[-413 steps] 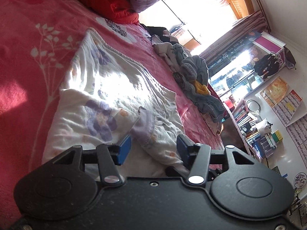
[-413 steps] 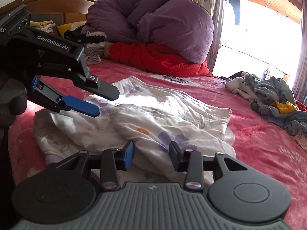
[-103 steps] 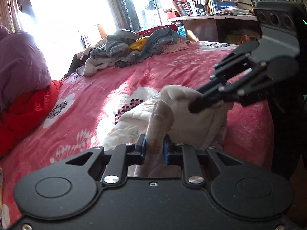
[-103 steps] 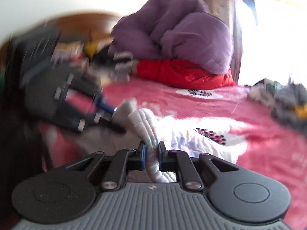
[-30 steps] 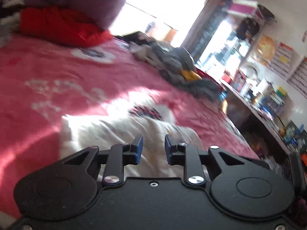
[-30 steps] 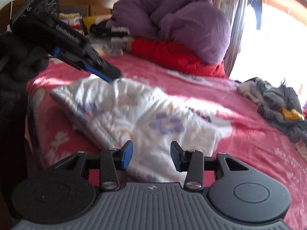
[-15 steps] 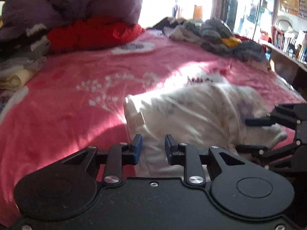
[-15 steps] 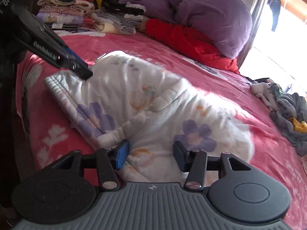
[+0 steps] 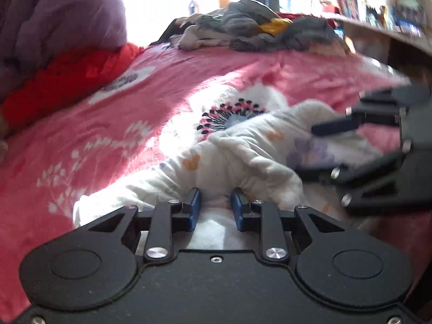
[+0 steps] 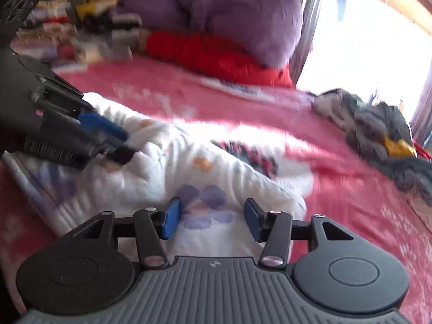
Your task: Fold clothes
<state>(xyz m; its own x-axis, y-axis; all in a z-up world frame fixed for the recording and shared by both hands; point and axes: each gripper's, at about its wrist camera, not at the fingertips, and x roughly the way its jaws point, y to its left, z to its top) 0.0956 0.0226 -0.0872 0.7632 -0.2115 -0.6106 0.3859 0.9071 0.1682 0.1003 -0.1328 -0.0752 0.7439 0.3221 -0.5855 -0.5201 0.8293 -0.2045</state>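
- Garment, white with flowers, lies folded on my pink bedspread, at six o'clock.
- Left gripper: narrow gap, cloth between; grip unclear.
- Right gripper opening, pads clear of the cloth.

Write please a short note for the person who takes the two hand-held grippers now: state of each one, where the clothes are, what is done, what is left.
Left hand-held gripper: jaws narrowly apart, low at the near edge of the white floral garment; nothing visibly pinched.
Right hand-held gripper: jaws open wide and empty, at the garment's other near edge.
Garment: lies on the pink bedspread, gathered into a rough, still lumpy fold.
Left to do: tidy or finish this fold, then the unfolded clothes pile at the far side of the bed.
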